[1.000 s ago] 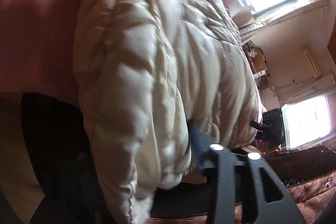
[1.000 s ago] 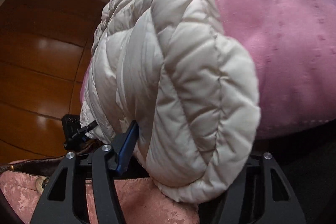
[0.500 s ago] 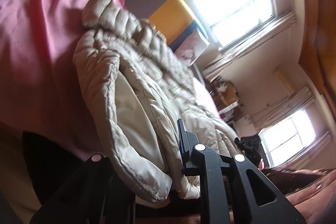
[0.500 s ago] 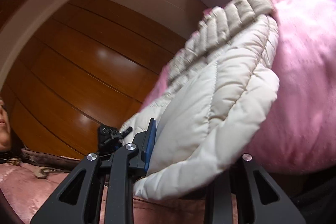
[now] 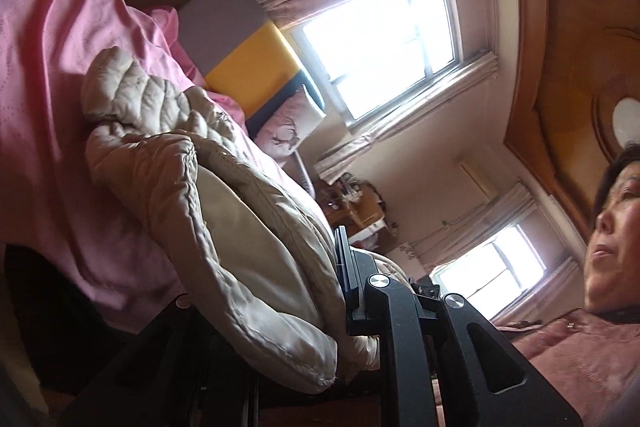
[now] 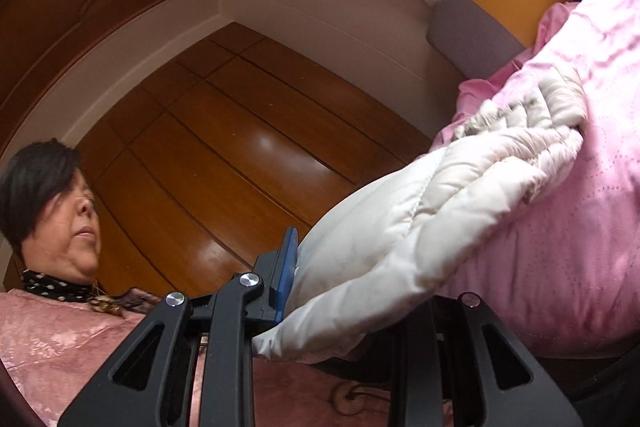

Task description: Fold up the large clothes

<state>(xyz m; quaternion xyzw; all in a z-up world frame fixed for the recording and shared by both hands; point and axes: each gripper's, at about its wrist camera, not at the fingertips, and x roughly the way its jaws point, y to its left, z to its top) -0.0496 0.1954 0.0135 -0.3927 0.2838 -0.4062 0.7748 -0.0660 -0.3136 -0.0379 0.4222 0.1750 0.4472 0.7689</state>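
A cream quilted puffer jacket (image 5: 224, 211) lies on a pink bedspread (image 5: 52, 75), stretched from the bed edge toward the pillows. My left gripper (image 5: 276, 311) is shut on the jacket's near hem; the fabric bulges between its black fingers and hides the left one. In the right wrist view the same jacket (image 6: 420, 227) runs from my right gripper (image 6: 360, 299), which is shut on another part of the hem, out onto the bedspread (image 6: 560, 227). Both grippers hold the jacket at the bed's edge.
A grey and yellow cushion (image 5: 248, 55) and a patterned pillow (image 5: 288, 127) stand at the bed's head under bright windows. A wooden wardrobe (image 6: 240, 155) fills the right wrist view. The person in a pink top (image 6: 60, 339) stands close behind both grippers.
Both grippers have pulled back and down from the bed with the hem. The jacket, bunched close to the cameras a second ago, is now drawn out flatter across the bedspread.
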